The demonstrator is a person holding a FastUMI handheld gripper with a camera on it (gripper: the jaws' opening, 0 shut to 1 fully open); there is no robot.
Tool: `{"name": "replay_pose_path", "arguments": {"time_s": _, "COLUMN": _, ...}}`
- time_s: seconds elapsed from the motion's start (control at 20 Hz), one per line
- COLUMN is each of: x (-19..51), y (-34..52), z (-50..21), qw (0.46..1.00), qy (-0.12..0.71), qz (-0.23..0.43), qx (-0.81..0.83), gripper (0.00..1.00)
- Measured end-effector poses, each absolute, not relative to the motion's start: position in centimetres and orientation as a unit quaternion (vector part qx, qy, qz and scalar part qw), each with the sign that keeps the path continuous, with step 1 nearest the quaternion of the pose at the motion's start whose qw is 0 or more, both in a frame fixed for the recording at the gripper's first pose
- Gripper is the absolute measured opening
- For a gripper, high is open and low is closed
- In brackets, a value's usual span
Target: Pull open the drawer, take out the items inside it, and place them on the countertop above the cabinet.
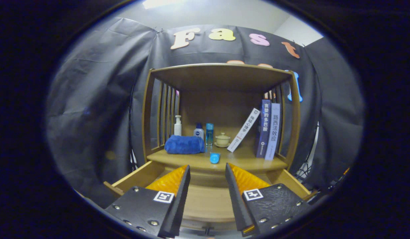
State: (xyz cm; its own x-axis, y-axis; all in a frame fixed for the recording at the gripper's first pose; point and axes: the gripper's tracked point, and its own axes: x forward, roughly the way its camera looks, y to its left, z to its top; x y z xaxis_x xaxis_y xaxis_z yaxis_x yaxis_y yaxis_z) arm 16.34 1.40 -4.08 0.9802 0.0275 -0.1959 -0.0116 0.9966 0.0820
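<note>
— Warm tan wood, plain grain, on drawer (208,202) and countertop (244,161). Deep blue, fuzzy, on folded towel (184,144) at far left.

— Bright blue on small cap (214,157) near the countertop's front edge. White on pump bottle (177,126); clear turquoise on tall bottle (209,132). Cream on lidded cup (222,139).

— Navy and pale lilac on upright books (268,129) at right; white on leaning book (243,130).

— Gripper (207,172) open above the drawer, black-and-white square markers on both fingers.

Dark wrinkled cloth (92,99) is hanging as the booth's wall on both sides and behind a wooden shelf unit (221,74) with slatted sides. Above the cloth, a pale wall (225,13) is showing, and a ceiling light (157,3) is shining brightly there.
</note>
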Motion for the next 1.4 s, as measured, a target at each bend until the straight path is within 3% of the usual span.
{"name": "replay_pose_path", "arguments": {"time_s": 0.55, "x": 28.3, "y": 1.1, "z": -9.1, "qw": 0.983, "qy": 0.180, "qz": 0.020, "qx": 0.037, "gripper": 0.62}}
{"name": "replay_pose_path", "arguments": {"time_s": 0.85, "x": 32.8, "y": -0.4, "z": -14.7, "qw": 0.970, "qy": 0.242, "qz": 0.004, "qx": 0.012, "gripper": 0.91}}
{"name": "replay_pose_path", "arguments": {"time_s": 1.4, "x": 38.3, "y": -1.6, "z": -18.6, "qw": 0.965, "qy": 0.252, "qz": -0.027, "qx": 0.065, "gripper": 0.92}}
